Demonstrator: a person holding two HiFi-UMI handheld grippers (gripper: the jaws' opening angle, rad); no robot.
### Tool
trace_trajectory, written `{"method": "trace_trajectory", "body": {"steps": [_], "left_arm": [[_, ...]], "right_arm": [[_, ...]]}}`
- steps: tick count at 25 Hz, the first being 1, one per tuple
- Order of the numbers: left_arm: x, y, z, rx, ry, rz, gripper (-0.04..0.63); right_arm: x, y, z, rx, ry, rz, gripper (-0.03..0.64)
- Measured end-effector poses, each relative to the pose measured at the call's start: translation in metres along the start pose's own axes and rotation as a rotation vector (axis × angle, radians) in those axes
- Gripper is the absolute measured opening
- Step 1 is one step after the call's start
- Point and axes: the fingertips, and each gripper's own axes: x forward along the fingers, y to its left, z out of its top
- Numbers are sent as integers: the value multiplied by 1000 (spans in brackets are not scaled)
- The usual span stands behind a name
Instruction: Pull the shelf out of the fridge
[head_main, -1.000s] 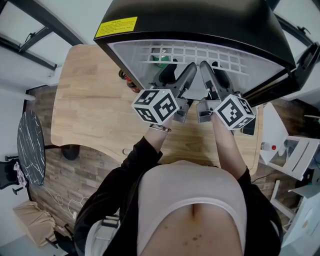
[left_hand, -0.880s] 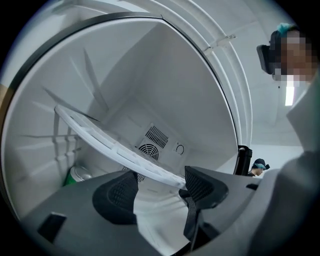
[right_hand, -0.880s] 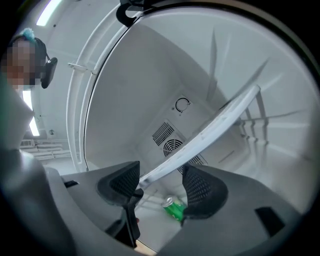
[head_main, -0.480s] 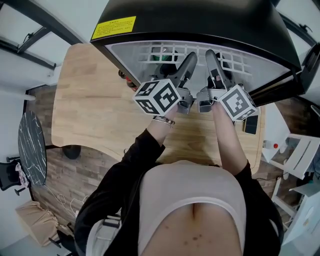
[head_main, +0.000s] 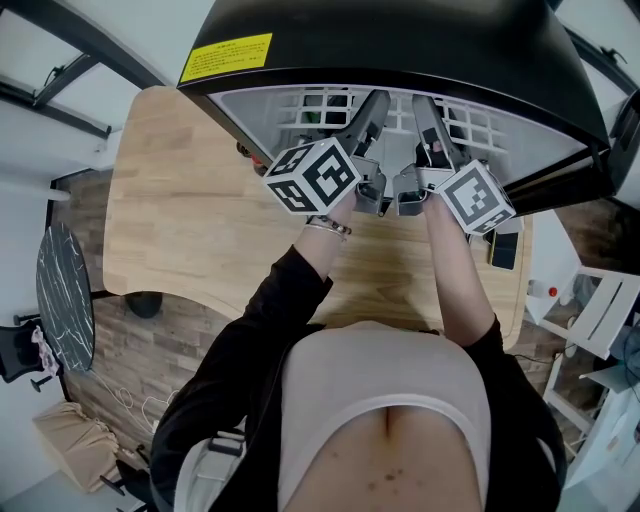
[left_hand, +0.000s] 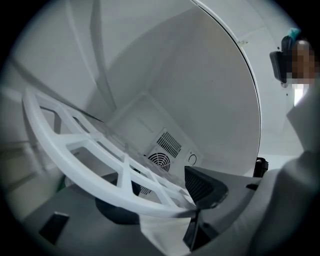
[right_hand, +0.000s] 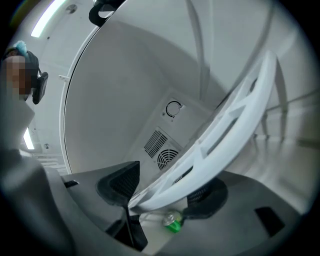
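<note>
A black fridge (head_main: 400, 40) stands open on the wooden table, with a white grid shelf (head_main: 320, 105) inside it. Both grippers reach into the opening side by side. In the left gripper view the shelf's curved front rim (left_hand: 90, 170) runs between the jaws, and my left gripper (left_hand: 192, 210) is shut on it. My right gripper (right_hand: 131, 202) is likewise shut on the rim (right_hand: 225, 130) a little further right. In the head view the left gripper (head_main: 372, 100) and the right gripper (head_main: 425, 105) sit at the shelf's front edge.
A green bottle (right_hand: 172, 222) lies below the shelf on the fridge floor. A round fan vent (left_hand: 160, 161) is in the back wall. The wooden table (head_main: 190, 200) extends to the left. A dark phone (head_main: 500, 250) lies at the table's right.
Both grippers have moved forward, deeper into the fridge opening, and their marker cubes now sit closer to the fridge's front edge.
</note>
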Motion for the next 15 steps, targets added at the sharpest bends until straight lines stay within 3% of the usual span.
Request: {"method": "trace_trajectory", "body": {"steps": [8,15], "left_arm": [[2,1,1,-19,-23,-3,276],[3,1,-1,-56,-9,-15,242]], "right_arm": [[9,-3,-1,17,-9,1,265],[11,-2,-3,24,-3,8,216]]}}
